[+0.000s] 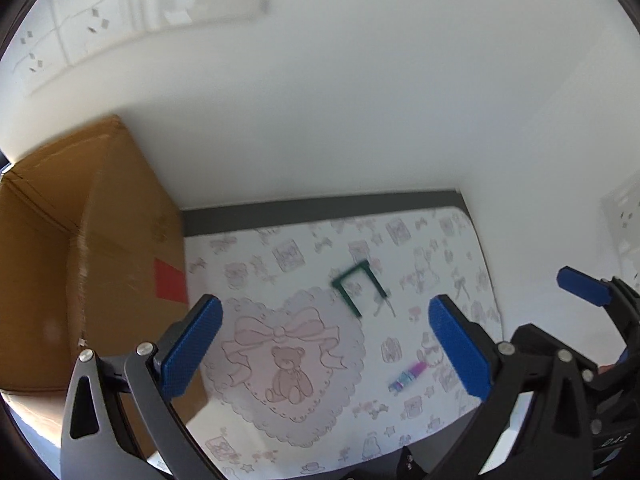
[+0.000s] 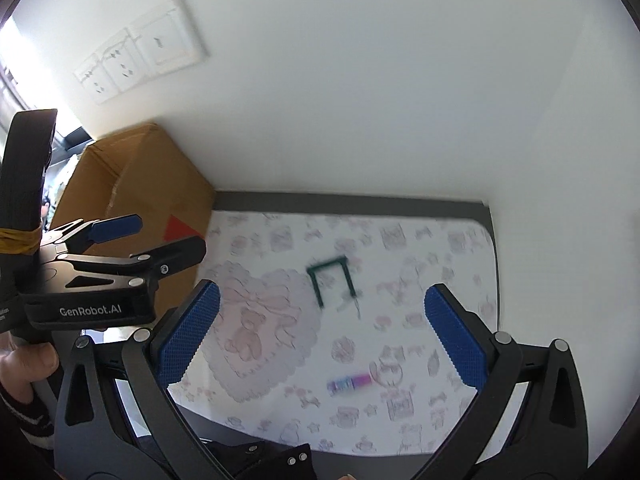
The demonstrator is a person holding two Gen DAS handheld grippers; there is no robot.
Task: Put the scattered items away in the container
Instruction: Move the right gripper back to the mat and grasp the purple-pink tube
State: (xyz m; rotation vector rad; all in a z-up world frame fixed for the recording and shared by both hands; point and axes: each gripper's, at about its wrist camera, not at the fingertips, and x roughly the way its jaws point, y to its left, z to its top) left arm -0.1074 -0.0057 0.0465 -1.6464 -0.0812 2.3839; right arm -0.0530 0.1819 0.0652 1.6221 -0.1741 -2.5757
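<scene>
A dark green U-shaped frame [image 1: 357, 287] [image 2: 332, 282] lies on the patterned white mat [image 1: 288, 360] [image 2: 420, 264], with a thin metal pin [image 1: 386, 307] [image 2: 354, 305] just right of it. A small pink and blue tube [image 1: 407, 376] [image 2: 349, 384] lies nearer, on the mat's right part. A brown cardboard box [image 1: 92, 248] [image 2: 152, 184] stands at the mat's left end. My left gripper [image 1: 328, 352] hovers open over the mat with nothing between its blue pads. My right gripper [image 2: 324, 340] is open too, empty, above the mat.
White walls close the back and right sides, with socket plates [image 2: 140, 50] up on the back wall. A dark table edge [image 1: 320, 206] runs behind the mat. In the right wrist view the left gripper's body [image 2: 100, 280] and a hand [image 2: 24, 364] fill the left side.
</scene>
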